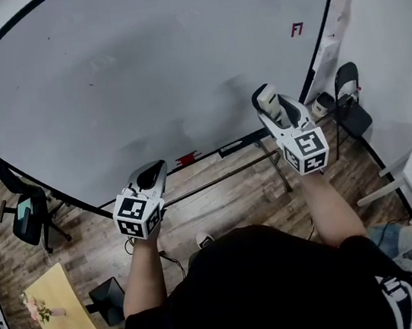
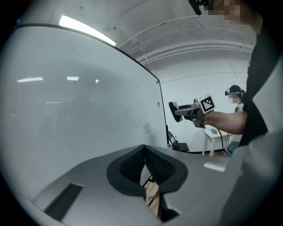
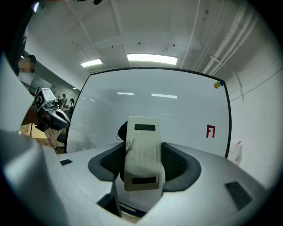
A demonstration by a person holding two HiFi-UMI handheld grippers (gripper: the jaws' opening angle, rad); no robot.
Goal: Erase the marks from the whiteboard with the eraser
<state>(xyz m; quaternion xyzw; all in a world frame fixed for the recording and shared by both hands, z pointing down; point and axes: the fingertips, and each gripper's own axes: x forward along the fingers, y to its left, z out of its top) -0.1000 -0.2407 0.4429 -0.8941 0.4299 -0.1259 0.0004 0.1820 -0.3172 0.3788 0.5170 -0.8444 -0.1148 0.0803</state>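
Whiteboard (image 1: 138, 70) looks mostly clean, only a small red mark (image 1: 297, 29) left by its right edge; right gripper (image 1: 272, 104) is clamping the eraser (image 3: 142, 150) below that, left gripper (image 2: 145, 152) pinched closed on nothing.

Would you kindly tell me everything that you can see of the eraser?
The eraser is an off-white oblong block, plastic by its look. Its back has a dark slot near each end, and a dark layer shows behind it. It is clamped between the jaws of the right tool, pointing towards the whiteboard. Whether it touches the board cannot be told.
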